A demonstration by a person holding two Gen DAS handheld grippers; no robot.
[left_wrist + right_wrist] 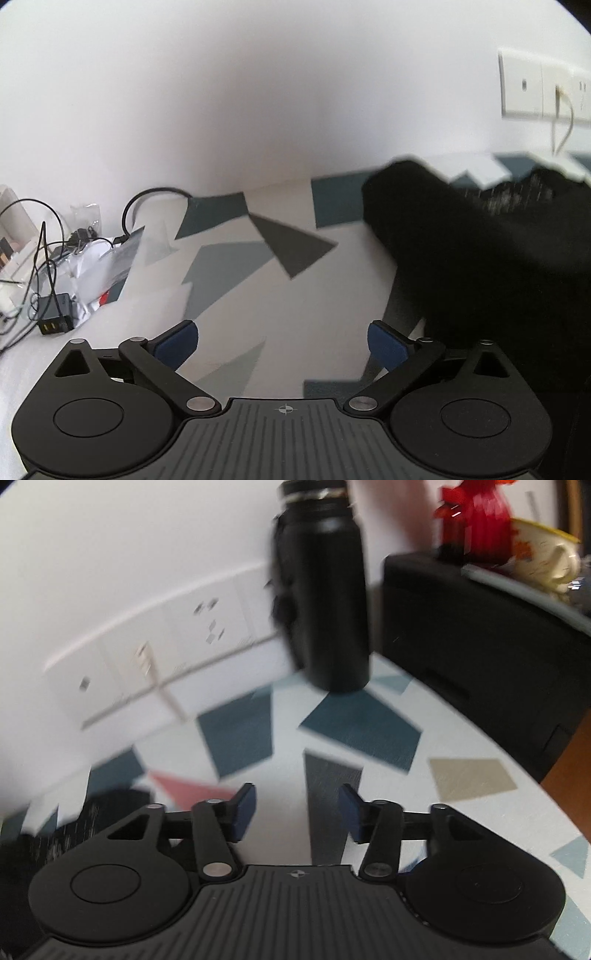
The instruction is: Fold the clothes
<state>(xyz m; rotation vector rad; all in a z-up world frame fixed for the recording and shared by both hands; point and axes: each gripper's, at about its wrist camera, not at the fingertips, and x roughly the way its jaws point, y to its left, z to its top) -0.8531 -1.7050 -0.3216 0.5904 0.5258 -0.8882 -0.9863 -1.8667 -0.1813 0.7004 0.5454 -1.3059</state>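
A black garment [480, 258] lies bunched on the patterned tablecloth [295, 314] at the right of the left wrist view. My left gripper [282, 343] is open just to its left, and the right finger pad [386, 345] sits close to the cloth's edge. In the right wrist view only a corner of the black garment [55, 830] shows at the lower left. My right gripper [297, 812] hovers open over the tablecloth [369, 738] with nothing between its fingers. Both views are blurred.
A black bottle [325, 590] stands ahead of the right gripper, with a black box [480, 646] to its right carrying a red object [472, 520]. Cables, a charger [55, 317] and plastic bags clutter the left. Wall sockets [166, 657] line the wall behind.
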